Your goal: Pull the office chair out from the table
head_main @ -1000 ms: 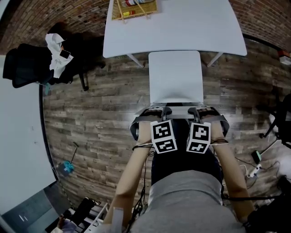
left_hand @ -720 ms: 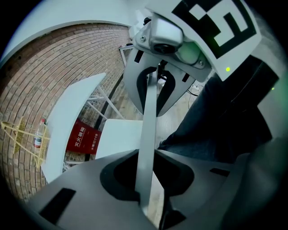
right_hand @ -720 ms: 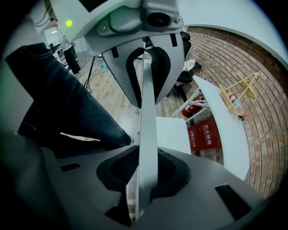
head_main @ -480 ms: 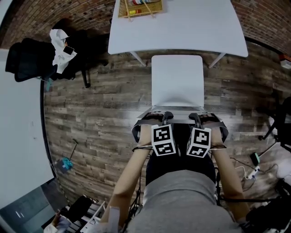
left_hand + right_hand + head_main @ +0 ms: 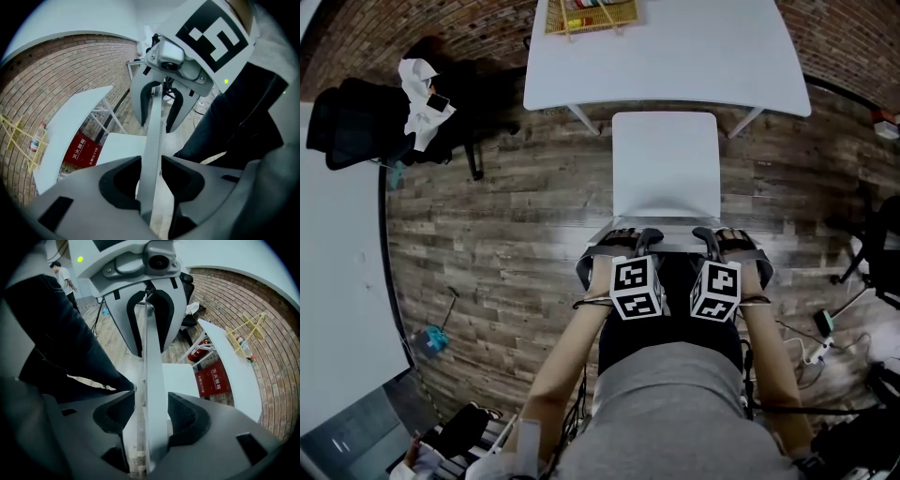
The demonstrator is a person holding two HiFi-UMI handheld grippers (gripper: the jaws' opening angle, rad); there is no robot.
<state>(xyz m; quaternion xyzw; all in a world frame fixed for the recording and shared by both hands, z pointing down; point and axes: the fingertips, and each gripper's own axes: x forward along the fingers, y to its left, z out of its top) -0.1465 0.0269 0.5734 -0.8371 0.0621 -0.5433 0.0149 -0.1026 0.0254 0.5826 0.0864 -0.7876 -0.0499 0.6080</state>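
We stand behind the chair (image 5: 666, 164), its seat just clear of the white worktop (image 5: 675, 66). Our left gripper (image 5: 643, 236) and right gripper (image 5: 705, 234) sit side by side over the backrest (image 5: 152, 357). Both pairs of jaws are opening with its thin edge between them, the right spread wider.

left forearm (image 5: 567, 356) and right forearm (image 5: 772, 356) parallel, reaching forward. left gripper (image 5: 628, 239), right gripper (image 5: 717, 240) side by side, tipped steeply down. both jaws opening, straddling chair back (image 5: 152, 140).
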